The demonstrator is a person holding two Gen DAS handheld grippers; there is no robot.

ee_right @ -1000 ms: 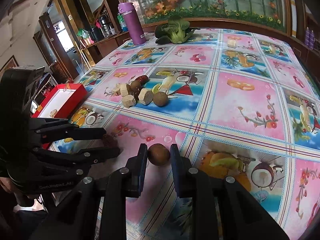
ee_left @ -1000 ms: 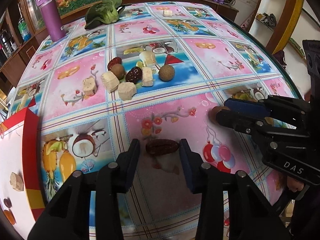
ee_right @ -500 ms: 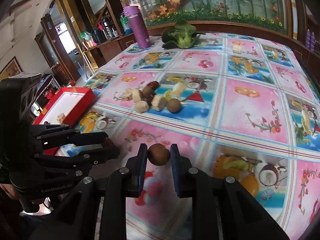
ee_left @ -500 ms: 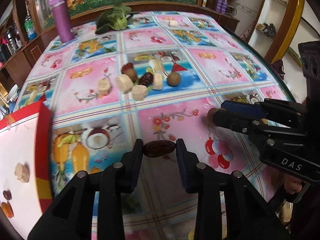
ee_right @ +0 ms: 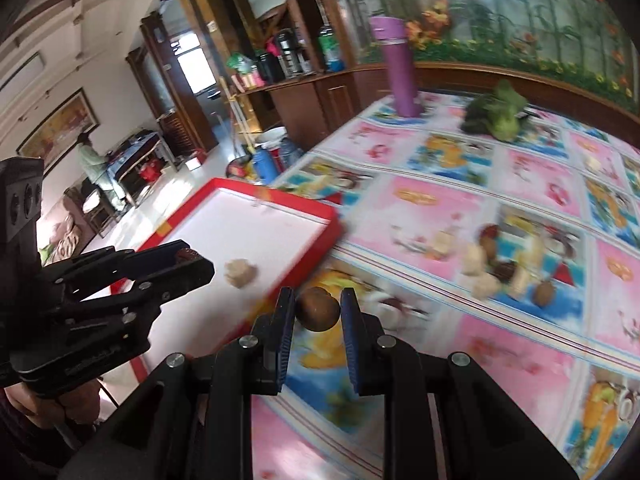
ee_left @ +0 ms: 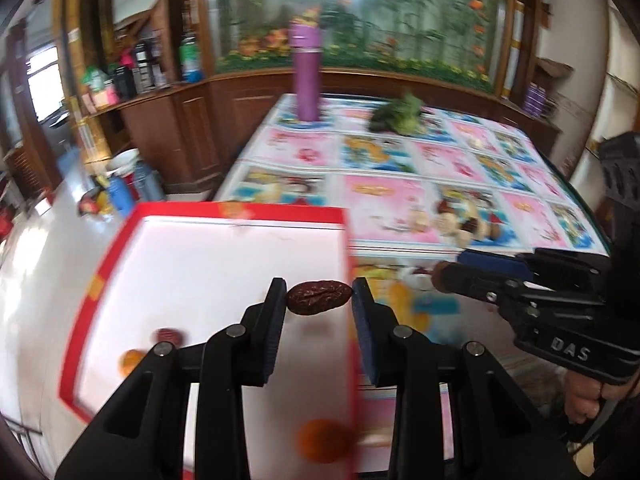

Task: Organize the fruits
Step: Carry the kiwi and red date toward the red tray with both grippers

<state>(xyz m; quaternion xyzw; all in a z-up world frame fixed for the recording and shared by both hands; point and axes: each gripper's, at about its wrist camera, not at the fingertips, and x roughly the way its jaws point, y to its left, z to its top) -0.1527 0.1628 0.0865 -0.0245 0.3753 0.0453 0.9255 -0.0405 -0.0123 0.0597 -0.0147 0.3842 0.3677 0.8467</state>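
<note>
Left wrist view, held fruit: the left gripper is clamped on a wrinkled dark red date, end to end between its pads.
Change, left: a second ago the date lay on the tablecloth between wide jaws; now it is lifted and hangs over the red tray, near the tray's right wall.
Right wrist view, held fruit: the right gripper is closed on a round brown fruit.
Change, right: that fruit has also risen off the cloth and now sits just beside the tray's near corner, not yet over it.
Meaning for the task: both pieces appear to be in transit to the tray; release is probably next, the date first.
Already in the tray: a pale chunk, a dark red piece and two blurred orange pieces.
Left to sort: a cluster of fruit pieces on the tablecloth, well apart from the tray.
Beyond the tray: a purple flask and leafy greens.
Readable writing: "DAS" on the right gripper's body in the left wrist view; the lettering on the left gripper's body is too blurred to read.
</note>
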